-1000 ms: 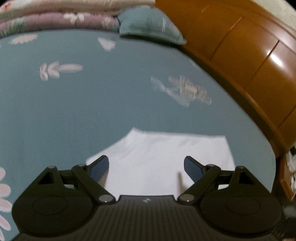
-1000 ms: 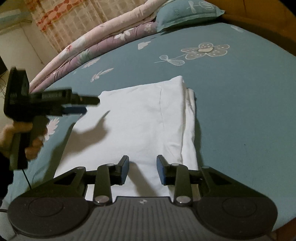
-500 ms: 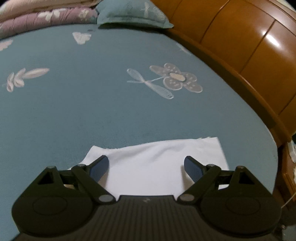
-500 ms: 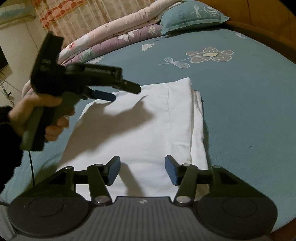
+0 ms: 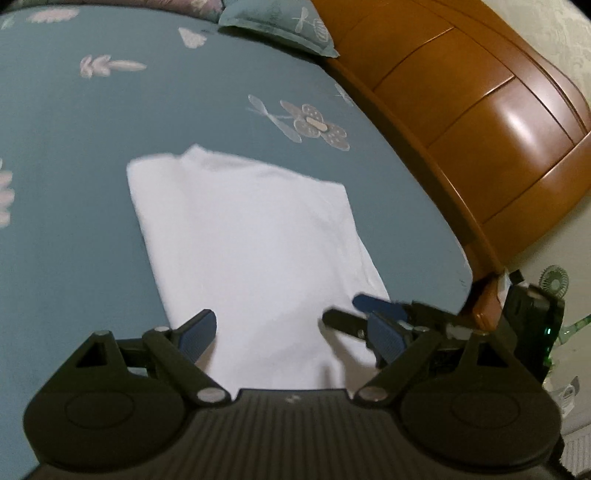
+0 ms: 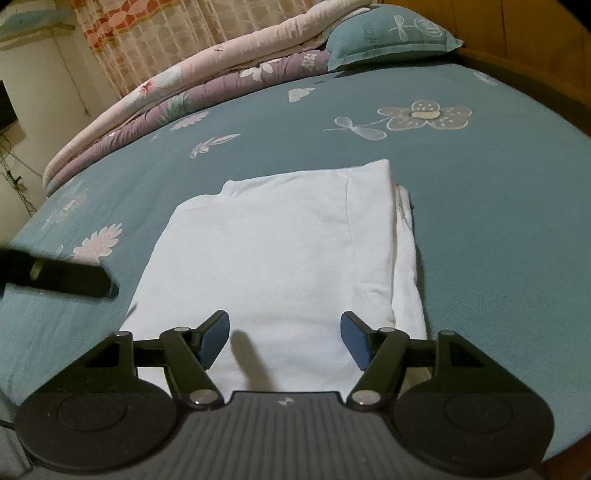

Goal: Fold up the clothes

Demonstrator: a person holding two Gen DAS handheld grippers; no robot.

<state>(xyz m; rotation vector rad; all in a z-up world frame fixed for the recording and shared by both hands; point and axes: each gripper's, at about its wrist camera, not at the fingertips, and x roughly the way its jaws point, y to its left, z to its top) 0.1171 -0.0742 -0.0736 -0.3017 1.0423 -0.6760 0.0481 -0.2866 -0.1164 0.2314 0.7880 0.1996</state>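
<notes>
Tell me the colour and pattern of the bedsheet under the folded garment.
The bedsheet is teal with pale flower and leaf prints, clearest in the right wrist view.

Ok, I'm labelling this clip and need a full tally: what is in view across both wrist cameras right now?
folded garment: one, white, lying flat on the bed sheet near its front edge
bed sheet: one, teal with pale flower and leaf prints, covering the bed
pillow: one, teal with a printed flower, at the far end of the bed
quilts: two stacked, pink over purple floral, along the far left side of the bed
headboard: one, glossy orange-brown wood, along the bed's right side in the left wrist view
curtain: one, cream with red pattern, behind the quilts
small fan: one, pale green, beyond the bed corner
left gripper: one, black with blue pads, open, above the garment's near edge
right gripper: one, black with blue pads, jaws opening, nothing gripped between them
</notes>
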